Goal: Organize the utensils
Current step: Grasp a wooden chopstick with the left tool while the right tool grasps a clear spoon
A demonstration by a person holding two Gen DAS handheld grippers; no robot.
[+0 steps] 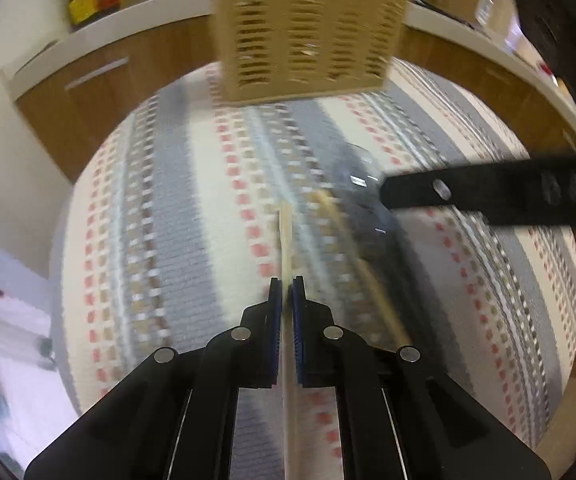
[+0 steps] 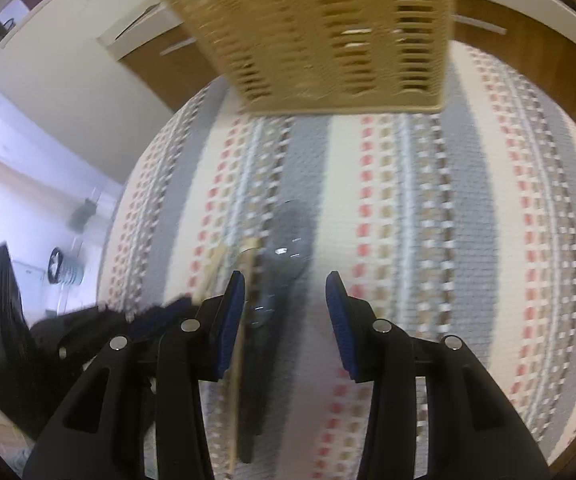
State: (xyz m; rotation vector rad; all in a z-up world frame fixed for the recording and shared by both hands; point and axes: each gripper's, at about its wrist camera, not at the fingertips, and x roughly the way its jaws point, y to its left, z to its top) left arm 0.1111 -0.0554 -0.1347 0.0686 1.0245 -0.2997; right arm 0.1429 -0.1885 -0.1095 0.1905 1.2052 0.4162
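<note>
So you've got a striped woven cloth point(image 1: 191, 208) covering the table, wooden cabinets point(image 1: 99, 92) behind it, and the tan slotted basket point(image 1: 308, 28) standing straight ahead of both sets of jaws, well beyond the tips. Your left gripper point(image 1: 286, 280) has its jaws pinched narrow on a thin wooden chopstick point(image 1: 285, 236), whose long axis runs straight out along the jaws toward the basket. Your right gripper point(image 2: 285, 280) has jaws partly apart, gripping nothing; a dark spoon point(image 2: 283, 256) lies between them on the cloth, handle toward you, a second chopstick point(image 2: 243, 312) just at its left jaw. I'd say the left hand goes next.
</note>
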